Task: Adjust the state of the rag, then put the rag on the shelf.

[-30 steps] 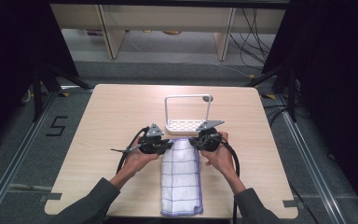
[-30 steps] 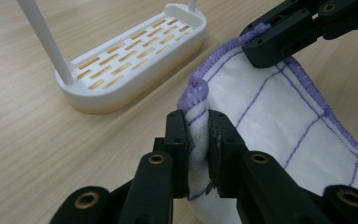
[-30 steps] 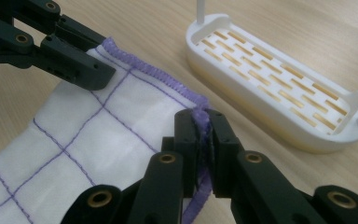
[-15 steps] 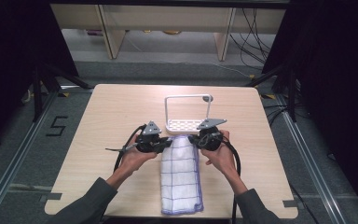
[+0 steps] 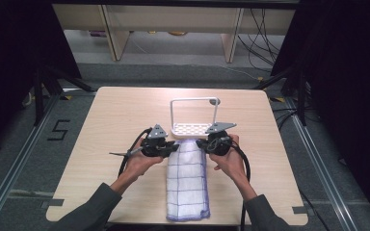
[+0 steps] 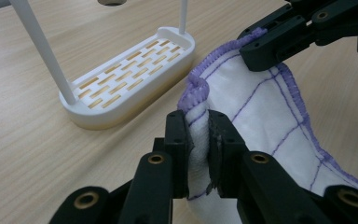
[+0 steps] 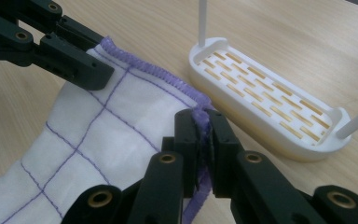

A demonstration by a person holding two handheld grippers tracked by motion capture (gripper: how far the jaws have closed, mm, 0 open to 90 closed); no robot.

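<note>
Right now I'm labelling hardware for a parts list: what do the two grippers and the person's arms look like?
Both the left gripper and the right gripper are black, each topped by a grey three-cornered plate and trailing a black cable. Their jaws are flat, blocky black bars on linkage arms with brass-coloured pivot rivets. The person wears dark grey long sleeves that reach to the wrists; the hands are bare.

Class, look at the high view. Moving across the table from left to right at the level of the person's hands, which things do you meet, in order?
Left tongs → white cloth with purple grid lines → right tongs. Each pair of tongs is shut on a far corner of the cloth; the white rack stands just beyond them.
</note>
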